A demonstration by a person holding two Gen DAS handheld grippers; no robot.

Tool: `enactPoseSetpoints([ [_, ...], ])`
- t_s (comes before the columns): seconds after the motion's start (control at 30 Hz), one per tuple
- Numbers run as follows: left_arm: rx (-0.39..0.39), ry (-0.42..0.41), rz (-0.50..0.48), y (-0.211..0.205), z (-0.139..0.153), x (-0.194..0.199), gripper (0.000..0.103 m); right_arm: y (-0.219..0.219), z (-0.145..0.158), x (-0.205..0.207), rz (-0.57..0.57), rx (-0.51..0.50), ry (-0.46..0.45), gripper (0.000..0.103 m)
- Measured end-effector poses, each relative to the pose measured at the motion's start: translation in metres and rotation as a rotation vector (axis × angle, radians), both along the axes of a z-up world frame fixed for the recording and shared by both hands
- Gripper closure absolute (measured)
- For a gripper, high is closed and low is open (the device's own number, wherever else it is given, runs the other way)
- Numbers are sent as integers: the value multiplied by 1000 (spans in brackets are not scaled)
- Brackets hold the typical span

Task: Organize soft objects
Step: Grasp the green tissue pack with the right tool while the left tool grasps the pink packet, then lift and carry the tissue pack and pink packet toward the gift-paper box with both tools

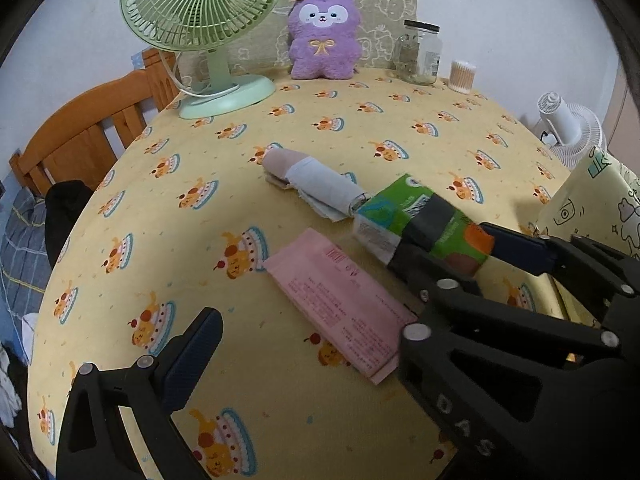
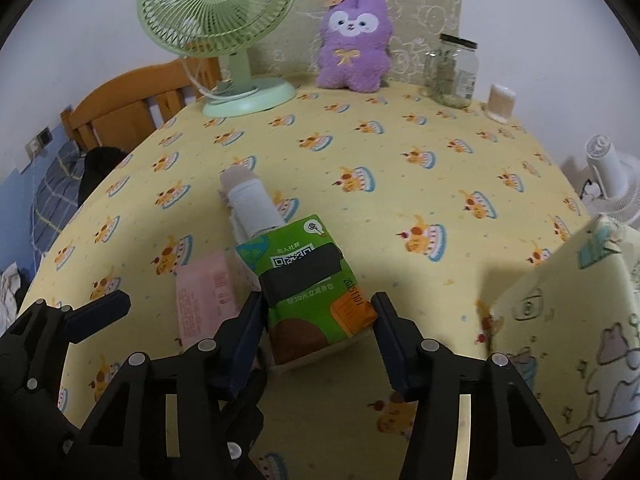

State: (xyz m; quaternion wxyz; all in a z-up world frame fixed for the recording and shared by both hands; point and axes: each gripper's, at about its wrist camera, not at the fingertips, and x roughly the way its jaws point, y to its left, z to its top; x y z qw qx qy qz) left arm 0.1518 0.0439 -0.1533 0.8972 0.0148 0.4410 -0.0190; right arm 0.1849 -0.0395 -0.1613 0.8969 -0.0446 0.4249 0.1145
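A green tissue pack (image 2: 308,280) with a black band lies tilted, its far end against a rolled beige and grey cloth (image 2: 252,200). My right gripper (image 2: 318,320) is shut on the pack's near end, one pad on each long side. In the left wrist view the same green pack (image 1: 400,216) is held from the right by a blue finger (image 1: 516,246). A pink tissue pack (image 1: 340,308) lies flat on the yellow tablecloth (image 1: 200,240). My left gripper (image 1: 304,288) stands wide open just above it, holding nothing. A purple plush toy (image 1: 324,36) sits at the back.
A green desk fan (image 1: 200,12) stands back left; a glass jar (image 1: 418,54) and a cotton swab tub (image 1: 462,76) stand back right. A pale cartoon-print box (image 2: 560,320) is close on the right. A wooden bed frame (image 1: 80,128) borders the table's left edge.
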Motion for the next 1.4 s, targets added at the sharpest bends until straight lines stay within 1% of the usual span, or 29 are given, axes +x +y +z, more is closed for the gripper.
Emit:
enactPoseSetpoints([
  [0.13, -6, 25, 39, -1, -3, 12, 1, -8, 5, 2, -43, 2, -20, 46],
  [0.23, -25, 32, 46, -3, -3, 18, 1, -13, 8, 5, -64, 8, -27, 46],
  [0.3, -27, 36, 47, -4, -4, 20, 3, -16, 8, 8, -77, 10, -26, 46],
  [0.4, -26, 41, 51, -6, -5, 24, 8, -19, 6, 11, -94, 22, -12, 46],
  [0.5, -25, 29, 59, -6, -5, 24, 17, -21, 4, 13, -93, 42, 3, 46],
  [0.6, -27, 20, 56, -7, -4, 24, 28, -22, 4, 13, -88, 54, 7, 46],
  [0.67, -28, 6, 52, -7, -2, 22, 47, -22, 4, 13, -84, 59, 15, 46],
  [0.7, -29, 2, 50, -7, -2, 21, 52, -23, 4, 13, -83, 60, 19, 46],
  [0.73, -31, -1, 48, -7, -1, 19, 60, -23, 4, 12, -82, 61, 24, 46],
  [0.77, -32, -2, 47, -7, -1, 18, 62, -23, 3, 12, -81, 60, 27, 46],
  [1.2, -36, -9, 64, 1, 3, -3, 63, -14, 6, -8, -70, 44, 32, 46],
  [1.4, -37, -33, 77, 6, 9, -14, 63, -10, 13, -21, -74, 55, 14, 45],
])
